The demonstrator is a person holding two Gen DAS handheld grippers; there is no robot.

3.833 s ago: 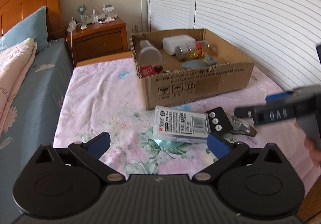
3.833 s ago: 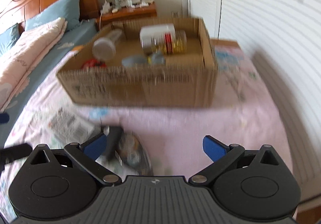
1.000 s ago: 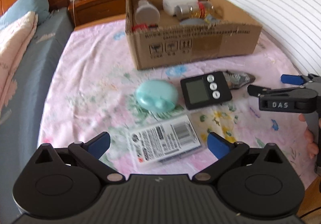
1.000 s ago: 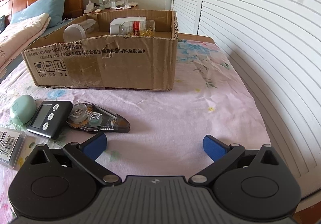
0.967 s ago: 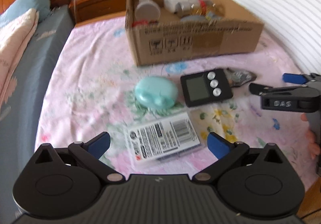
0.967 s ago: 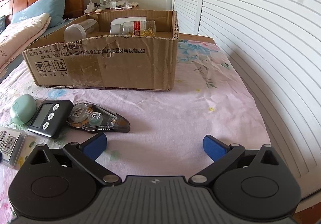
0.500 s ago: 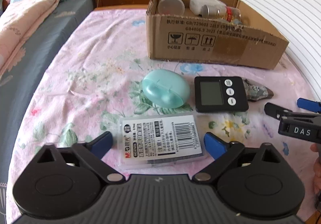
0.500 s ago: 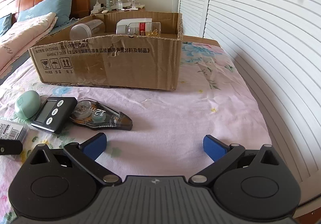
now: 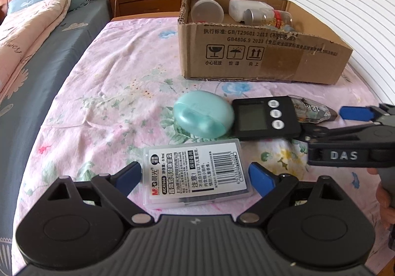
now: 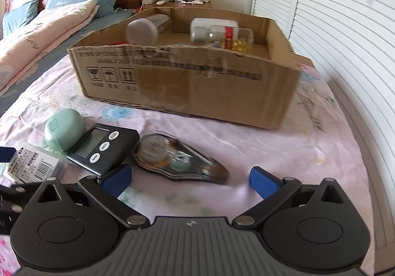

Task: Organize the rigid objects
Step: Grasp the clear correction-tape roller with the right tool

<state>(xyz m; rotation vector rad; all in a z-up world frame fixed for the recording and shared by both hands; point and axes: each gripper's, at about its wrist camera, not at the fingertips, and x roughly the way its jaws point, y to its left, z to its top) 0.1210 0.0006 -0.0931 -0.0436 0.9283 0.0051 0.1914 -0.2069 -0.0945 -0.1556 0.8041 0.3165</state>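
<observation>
My left gripper (image 9: 195, 174), lately narrowed, flanked the lead case (image 9: 197, 173) at lower centre without pressing it; my right gripper (image 10: 191, 178) gaped empty below the tape dispenser (image 10: 177, 158) at centre.

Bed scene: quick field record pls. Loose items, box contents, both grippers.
surface: floral bedsheet
container: cardboard box, open top
in box: frosted jar, white bottle, capsule bottle, all lying down
loose items: mint case, black timer, correction tape, clear refill case
left gripper: jaws have just been closing, pads flank the clear refill case, grip not confirmed
right gripper: open, nothing held, nearest the correction tape
</observation>
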